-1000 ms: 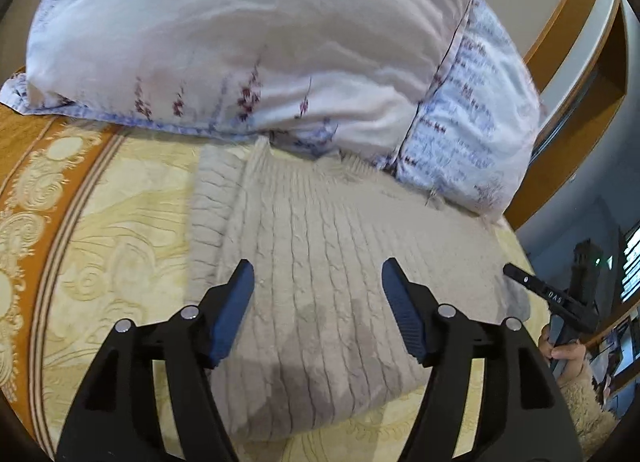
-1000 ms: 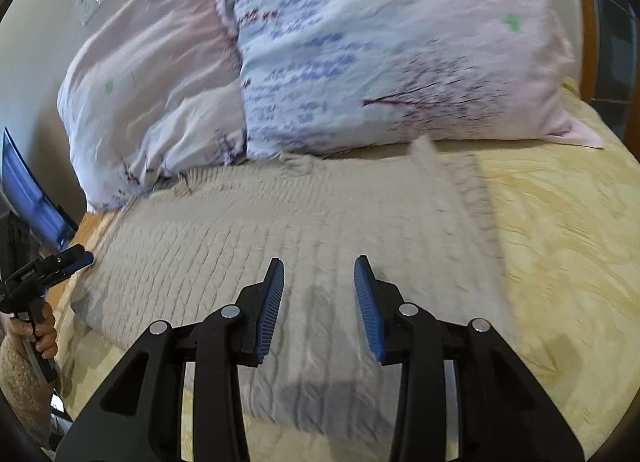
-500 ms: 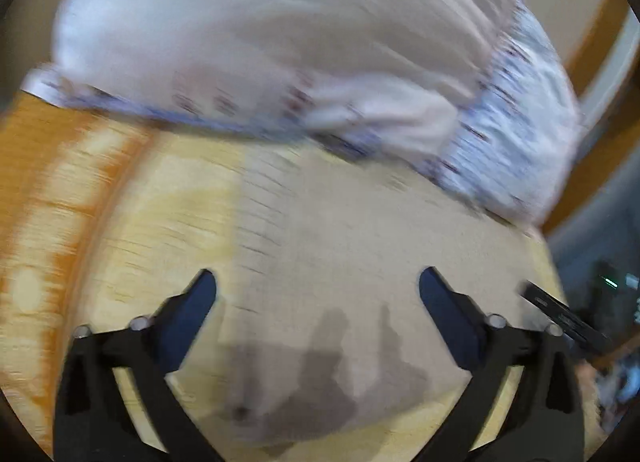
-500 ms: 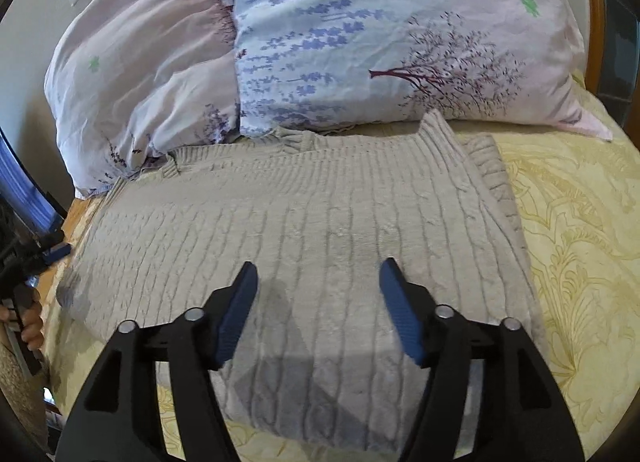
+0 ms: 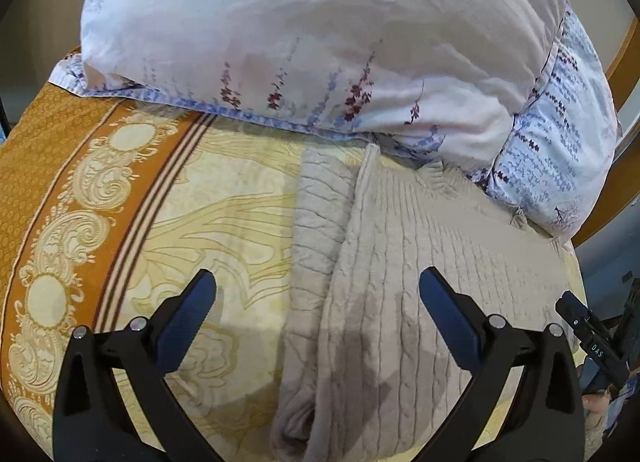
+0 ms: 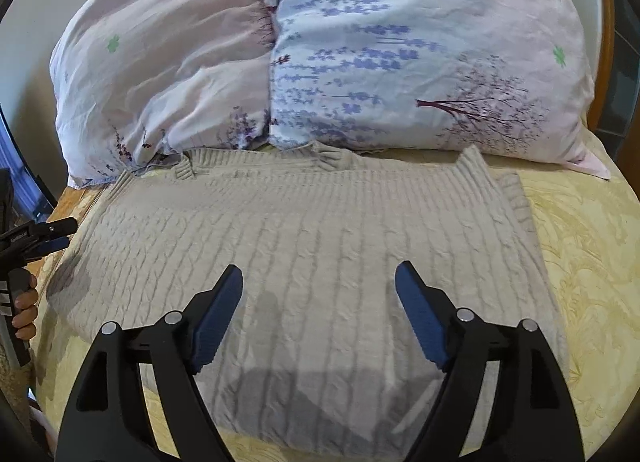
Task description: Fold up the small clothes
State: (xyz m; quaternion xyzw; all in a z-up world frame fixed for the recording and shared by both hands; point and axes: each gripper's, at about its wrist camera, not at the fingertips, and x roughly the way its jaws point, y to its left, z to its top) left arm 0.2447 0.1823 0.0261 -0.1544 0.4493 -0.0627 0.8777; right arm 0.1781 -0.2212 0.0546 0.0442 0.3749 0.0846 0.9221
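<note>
Having just spread wider, both tools hover above the sweater (image 6: 320, 246).

The left tool (image 5: 318, 314) points steeply downward with its blue-padded jaws spread as wide as they go, nothing between the pads (they have just been opening). The right tool (image 6: 319, 300) also tilts down, its jaws wide apart and empty, having just been opening too. In the right wrist view the person's left hand (image 6: 23, 308) grips the left tool's handle at the frame's left edge, and in the left wrist view the right hand (image 5: 596, 402) barely shows at the right edge.
</note>
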